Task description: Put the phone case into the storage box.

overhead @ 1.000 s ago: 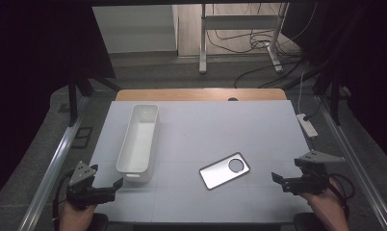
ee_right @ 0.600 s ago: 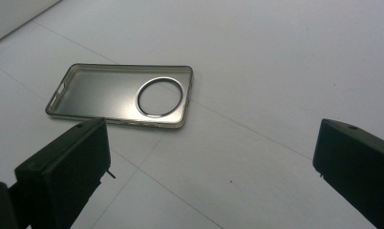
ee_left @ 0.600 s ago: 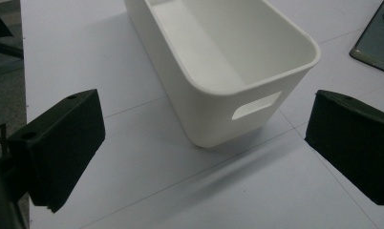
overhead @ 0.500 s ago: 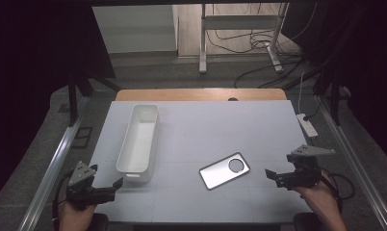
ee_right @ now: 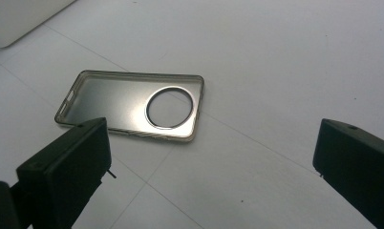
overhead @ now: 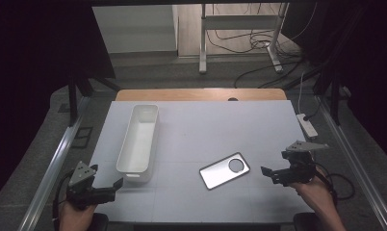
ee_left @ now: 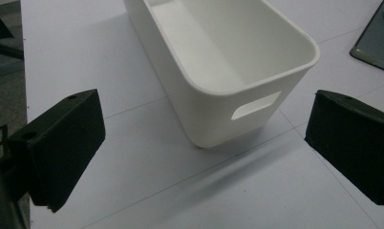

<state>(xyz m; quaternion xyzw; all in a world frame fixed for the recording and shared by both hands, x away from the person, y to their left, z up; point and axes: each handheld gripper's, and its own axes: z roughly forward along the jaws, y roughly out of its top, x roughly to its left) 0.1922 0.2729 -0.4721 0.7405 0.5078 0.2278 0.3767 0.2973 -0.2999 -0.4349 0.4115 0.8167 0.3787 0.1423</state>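
A grey translucent phone case (overhead: 225,170) with a round camera hole lies flat on the white table, front centre-right; it also lies ahead of my right jaws (ee_right: 133,105). A long white bin (overhead: 138,136) stands empty at the left, its short end with a handle slot facing my left jaws (ee_left: 238,62). My right gripper (overhead: 268,173) hovers open just right of the case, nothing between its jaws. Near the front left corner my left gripper (overhead: 115,185) is open, pointing at the bin's near end.
The white table (overhead: 206,125) ends in a wooden strip at the back. A white power strip (overhead: 307,125) lies off its right edge. Metal rails run along both sides, and cables and a stand sit on the floor behind.
My right gripper has moved left and slightly down toward the phone case. The left gripper, the bin and the case have stayed put.
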